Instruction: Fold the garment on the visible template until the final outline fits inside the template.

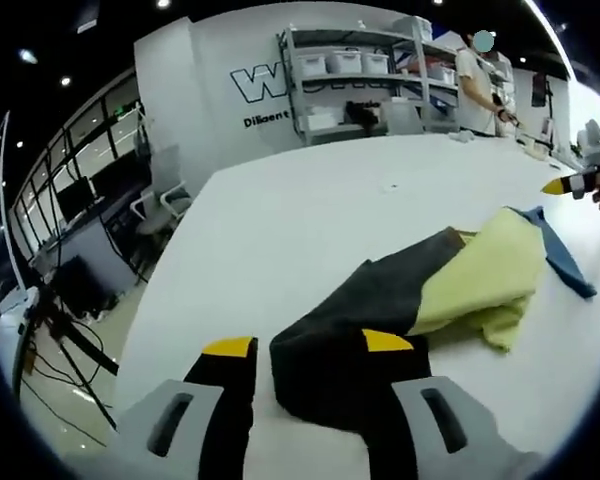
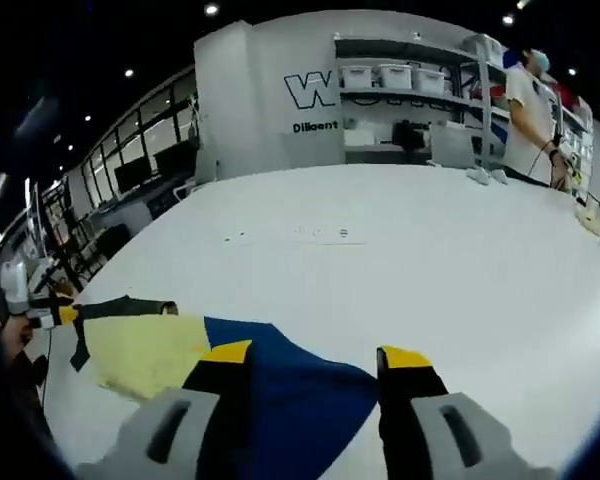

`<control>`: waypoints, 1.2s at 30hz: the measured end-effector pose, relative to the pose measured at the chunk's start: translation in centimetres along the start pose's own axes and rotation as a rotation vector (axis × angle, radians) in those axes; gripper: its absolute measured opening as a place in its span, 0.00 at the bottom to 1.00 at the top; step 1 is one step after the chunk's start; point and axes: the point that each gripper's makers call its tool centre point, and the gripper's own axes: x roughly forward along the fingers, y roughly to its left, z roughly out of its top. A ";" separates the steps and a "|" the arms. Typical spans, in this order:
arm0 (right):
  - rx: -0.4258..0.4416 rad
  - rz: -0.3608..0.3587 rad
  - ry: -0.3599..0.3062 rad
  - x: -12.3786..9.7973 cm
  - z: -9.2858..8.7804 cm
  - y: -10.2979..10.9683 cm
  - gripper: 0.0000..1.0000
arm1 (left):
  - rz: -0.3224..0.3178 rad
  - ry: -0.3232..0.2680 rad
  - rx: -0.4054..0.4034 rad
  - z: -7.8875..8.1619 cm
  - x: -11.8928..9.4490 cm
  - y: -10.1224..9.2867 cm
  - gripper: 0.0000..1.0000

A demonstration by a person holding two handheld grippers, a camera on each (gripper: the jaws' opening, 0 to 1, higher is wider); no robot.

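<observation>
In the right gripper view, garment shows blue.

a lab or workshop hall: a big white worktop fills the middle. behind the worktop stand metal shelves with storage bins against a lettered white wall. left of the worktop are desks with monitors beside glass partitions.

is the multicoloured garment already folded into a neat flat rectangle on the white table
No, in the left gripper view the garment of dark grey, pale yellow and blue fabric lies rumpled and unevenly spread across the white table.
</observation>
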 end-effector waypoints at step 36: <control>-0.345 0.306 0.052 0.6 -7.9 15.9 0.67 | -0.308 0.058 0.107 -3.6 -1.2 -16.8 0.42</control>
